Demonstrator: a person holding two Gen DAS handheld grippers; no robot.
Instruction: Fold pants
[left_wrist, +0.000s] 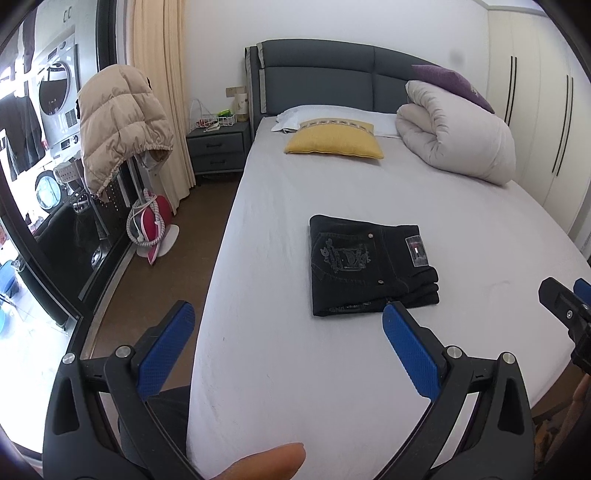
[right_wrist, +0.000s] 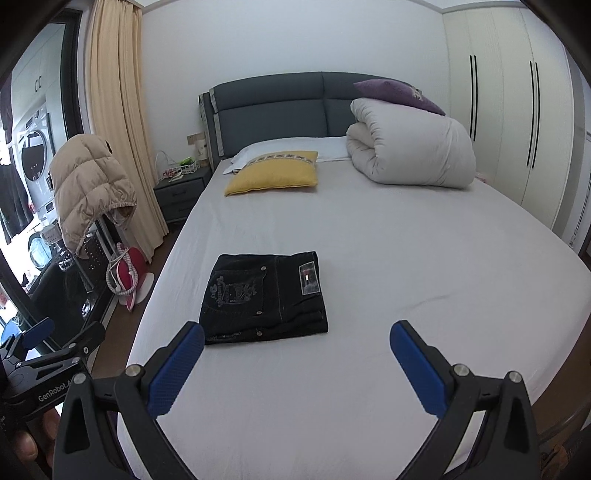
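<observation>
Black pants lie folded into a compact rectangle on the grey bed sheet, back pocket embroidery and a label facing up. They also show in the right wrist view. My left gripper is open and empty, held back from the pants near the bed's foot. My right gripper is open and empty, also short of the pants. The right gripper's tip shows at the left wrist view's right edge. The left gripper shows at the right wrist view's left edge.
A yellow pillow, a white pillow and a rolled white duvet with a purple cushion lie at the headboard. A nightstand, a beige jacket on a stand and a red steamer are left of the bed. Wardrobes stand right.
</observation>
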